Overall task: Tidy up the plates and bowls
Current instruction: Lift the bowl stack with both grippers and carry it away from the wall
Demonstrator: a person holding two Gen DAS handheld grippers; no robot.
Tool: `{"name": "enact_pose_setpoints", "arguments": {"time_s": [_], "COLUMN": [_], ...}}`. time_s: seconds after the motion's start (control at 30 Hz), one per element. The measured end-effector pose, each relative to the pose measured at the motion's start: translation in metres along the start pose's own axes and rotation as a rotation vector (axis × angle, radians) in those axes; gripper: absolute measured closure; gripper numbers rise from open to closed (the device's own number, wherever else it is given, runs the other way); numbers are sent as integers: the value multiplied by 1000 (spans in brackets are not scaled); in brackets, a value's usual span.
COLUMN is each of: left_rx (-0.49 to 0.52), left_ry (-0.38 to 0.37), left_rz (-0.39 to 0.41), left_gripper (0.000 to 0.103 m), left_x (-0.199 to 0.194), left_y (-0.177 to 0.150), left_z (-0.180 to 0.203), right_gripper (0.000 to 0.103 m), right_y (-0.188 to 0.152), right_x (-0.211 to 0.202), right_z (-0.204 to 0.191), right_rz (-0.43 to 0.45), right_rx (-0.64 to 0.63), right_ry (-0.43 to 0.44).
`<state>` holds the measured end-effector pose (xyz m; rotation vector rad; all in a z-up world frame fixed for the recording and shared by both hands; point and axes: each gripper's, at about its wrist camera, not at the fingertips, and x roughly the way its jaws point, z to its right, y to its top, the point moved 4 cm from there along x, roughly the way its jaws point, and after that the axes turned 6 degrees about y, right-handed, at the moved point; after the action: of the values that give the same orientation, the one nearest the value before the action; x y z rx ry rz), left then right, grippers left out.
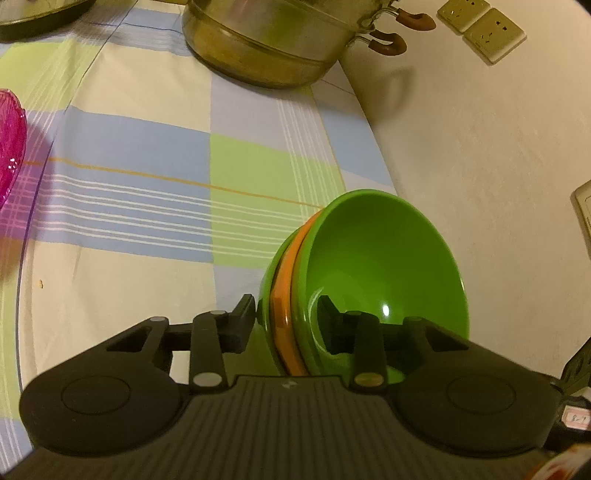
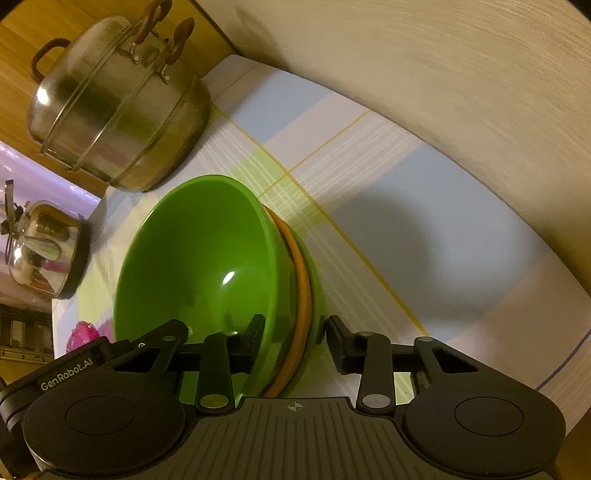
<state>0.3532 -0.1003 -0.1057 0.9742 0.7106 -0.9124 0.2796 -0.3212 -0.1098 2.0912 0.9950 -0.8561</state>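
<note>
Stack of nested bowls, held at the rim from two sides and tilted on edge above the counter; step in hand appears to be carrying the gathered bowls to their place.

Left wrist view: left claw (image 1: 286,314) closed on the stack's rim, one finger outside against the outer green bowl (image 1: 266,291), the other inside the top green bowl (image 1: 380,258). An orange bowl (image 1: 282,295) shows as a band between the two green ones. The stack hangs over the near right edge of the checked tablecloth (image 1: 147,147) on the counter; whether its lower edge touches the cloth is hidden by the claw body. Steel steamer pot (image 1: 266,44) stands well apart at the far end; a pink glass dish (image 1: 9,147) sits at the left edge; wall sockets (image 1: 480,31) on the wall behind.

Right wrist view: right claw (image 2: 295,332) astride the same rim, left finger inside the top bowl, right finger close beside the outer bowl; contact there is probably made but the blur leaves it unsure. Steel kettle (image 2: 44,251) stands at far left.

Next move, as judged: keep both grips even, level the stack, lower it onto bare cloth clear of the pot, then release.
</note>
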Motion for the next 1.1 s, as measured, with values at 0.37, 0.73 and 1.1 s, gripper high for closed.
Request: {"name": "enact_pose_setpoints", "arguments": {"time_s": [0.37,0.73,1.1], "left_rx": [18,21,23], "left_ry": [30,32,52], "left_rz": [7,8,11], "left_gripper": [77,78,79], "left_x": [1,-3,-21], "left_y": [0,-2,-21], "left_z": [0,0,-12], "right_gripper": [71,72,72], "right_y": [-2,-4,-24], "right_x": [1,0,-4], "right_z": [-1,-4,-7], "right_rz": [3,4,-26], "right_rx": [-17,-33,-64], "right_ry": [-16,-31,-24]}}
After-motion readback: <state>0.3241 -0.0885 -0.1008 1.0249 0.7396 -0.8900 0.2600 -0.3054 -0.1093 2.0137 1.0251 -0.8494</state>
